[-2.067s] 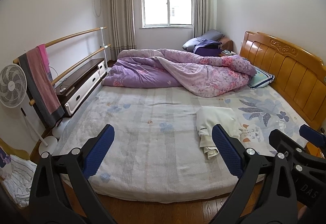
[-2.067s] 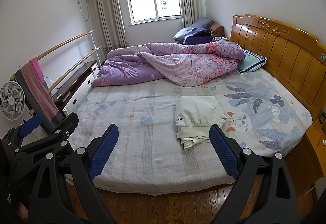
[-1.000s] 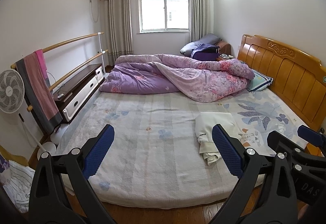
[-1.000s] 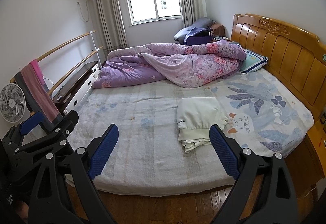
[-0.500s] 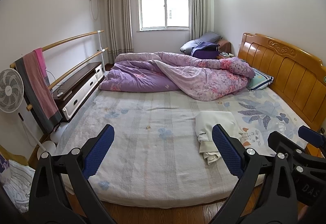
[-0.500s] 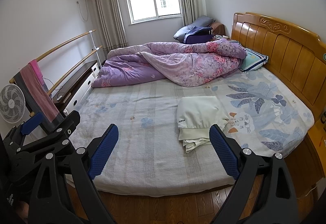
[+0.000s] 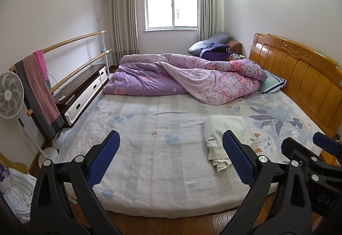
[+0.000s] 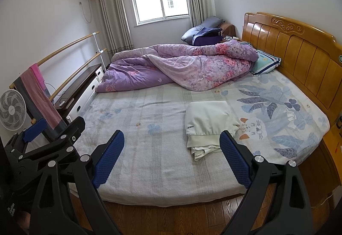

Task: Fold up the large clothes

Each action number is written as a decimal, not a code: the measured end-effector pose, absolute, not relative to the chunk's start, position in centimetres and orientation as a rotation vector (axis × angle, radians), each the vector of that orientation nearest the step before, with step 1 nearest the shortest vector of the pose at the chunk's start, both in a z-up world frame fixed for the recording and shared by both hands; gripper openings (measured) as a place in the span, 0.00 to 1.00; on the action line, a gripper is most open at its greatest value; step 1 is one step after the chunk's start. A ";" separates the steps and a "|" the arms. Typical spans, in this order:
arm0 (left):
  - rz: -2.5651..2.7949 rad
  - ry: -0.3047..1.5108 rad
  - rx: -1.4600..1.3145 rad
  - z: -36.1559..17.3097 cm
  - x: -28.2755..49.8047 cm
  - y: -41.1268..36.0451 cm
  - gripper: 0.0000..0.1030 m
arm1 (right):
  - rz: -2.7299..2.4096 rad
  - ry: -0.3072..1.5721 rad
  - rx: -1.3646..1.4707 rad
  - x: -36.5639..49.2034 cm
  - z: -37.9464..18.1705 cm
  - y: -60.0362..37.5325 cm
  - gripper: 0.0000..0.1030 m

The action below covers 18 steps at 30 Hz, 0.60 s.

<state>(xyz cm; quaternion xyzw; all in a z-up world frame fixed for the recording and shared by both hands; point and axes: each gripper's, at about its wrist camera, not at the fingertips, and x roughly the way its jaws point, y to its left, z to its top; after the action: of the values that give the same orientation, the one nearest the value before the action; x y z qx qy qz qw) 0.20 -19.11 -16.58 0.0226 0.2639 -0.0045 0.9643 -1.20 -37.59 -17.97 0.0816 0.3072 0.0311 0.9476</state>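
A cream-white folded garment (image 7: 224,130) (image 8: 205,121) with a small dark label lies on the right half of the bed (image 7: 154,149) (image 8: 149,149), loose edges sticking out at its near end. My left gripper (image 7: 171,158) is open and empty, held back over the bed's near edge. My right gripper (image 8: 171,155) is open and empty, also back from the bed, with the garment just beyond its right finger. Each gripper shows at the other view's side.
A rumpled purple floral quilt (image 7: 183,78) covers the far part of the bed. A wooden headboard (image 7: 299,76) is on the right. A rail with a pink and grey towel (image 7: 38,89), a fan (image 7: 8,95) and a low cabinet (image 7: 83,91) stand left. Wooden floor (image 8: 171,217) lies below.
Both grippers stay open and empty. The views have shifted only slightly, drifting a little back from the bed; the garment has not moved.
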 end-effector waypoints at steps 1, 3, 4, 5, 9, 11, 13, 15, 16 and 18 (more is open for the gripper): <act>-0.008 0.532 0.048 -16.5 0.1 -19.1 0.94 | 0.064 0.626 0.167 -1.2 -18.0 -37.6 0.85; -0.008 0.532 0.050 -16.7 0.2 -19.1 0.94 | 0.066 0.628 0.168 -1.2 -18.0 -37.6 0.85; -0.009 0.531 0.049 -16.7 0.1 -19.1 0.94 | 0.065 0.627 0.167 -1.2 -18.0 -37.6 0.85; -0.009 0.530 0.048 -16.7 0.2 -19.1 0.94 | 0.065 0.626 0.168 -1.2 -18.0 -37.6 0.85; -0.009 0.534 0.051 -16.8 0.2 -19.1 0.94 | 0.068 0.630 0.170 -1.2 -18.0 -37.7 0.85; -0.008 0.533 0.050 -16.8 0.2 -19.1 0.94 | 0.067 0.631 0.170 -1.1 -18.0 -37.7 0.85; -0.014 0.539 0.044 -17.0 0.1 -19.0 0.94 | 0.069 0.630 0.172 -1.1 -18.0 -37.7 0.85; -0.011 0.537 0.047 -17.0 0.1 -19.0 0.94 | 0.068 0.631 0.172 -1.1 -18.1 -37.8 0.85; -0.010 0.534 0.048 -17.1 0.1 -19.0 0.94 | 0.068 0.631 0.174 -1.1 -18.1 -37.8 0.85; -0.013 0.534 0.048 -17.4 -0.1 -19.0 0.94 | 0.067 0.629 0.183 -1.2 -18.1 -37.8 0.85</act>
<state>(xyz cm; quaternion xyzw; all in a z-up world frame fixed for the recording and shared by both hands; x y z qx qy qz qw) -0.09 -19.00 -17.36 0.0238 0.2636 -0.0063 0.9643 -1.17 -37.83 -18.06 0.0899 0.3089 0.0329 0.9463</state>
